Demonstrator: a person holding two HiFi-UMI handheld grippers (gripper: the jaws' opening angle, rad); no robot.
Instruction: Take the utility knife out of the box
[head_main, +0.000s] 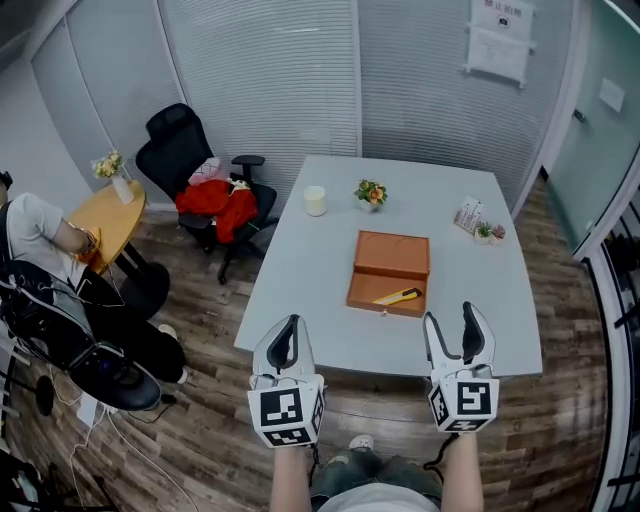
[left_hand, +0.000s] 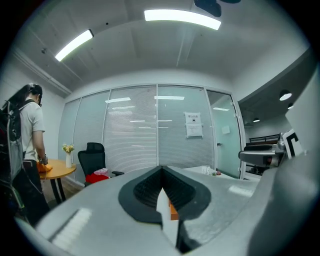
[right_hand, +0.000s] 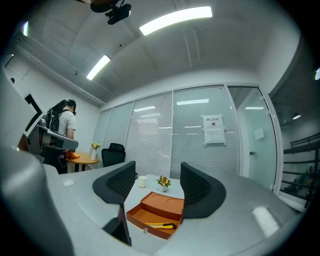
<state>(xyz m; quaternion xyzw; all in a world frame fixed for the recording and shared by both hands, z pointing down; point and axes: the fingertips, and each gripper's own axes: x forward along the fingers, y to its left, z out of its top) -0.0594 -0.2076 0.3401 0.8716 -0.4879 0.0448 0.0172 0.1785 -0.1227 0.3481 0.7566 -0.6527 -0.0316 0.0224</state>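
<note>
white table (head_main: 300, 290), grey blinds behind it. orange box (head_main: 391, 258) lies open near the table's middle, two halves flat. yellow-and-black utility knife (head_main: 398, 296) lies slanted in the half nearer the grippers, inside the tray.

around the box, all well apart from it:
- white cup (head_main: 315, 200) and small flower pot (head_main: 371, 193) toward the far edge
- card stand (head_main: 468, 214) with a tiny plant just beside it at the far right

off the table to the left: black office chair (head_main: 185, 155) with red cloth (head_main: 218, 208) on its seat, round wooden table (head_main: 108, 222), and a person (head_main: 35, 240) beside it.

left gripper (head_main: 287, 345): held at the table's near edge, short of the box. jaws closed against each other, nothing between. a thin orange sliver of the box shows past them in the left gripper view.

right gripper (head_main: 458, 335): at the near edge, right of the left gripper. jaws wide apart and empty, touching nothing. the right gripper view frames box and knife through the gap, with bare tabletop in between.
</note>
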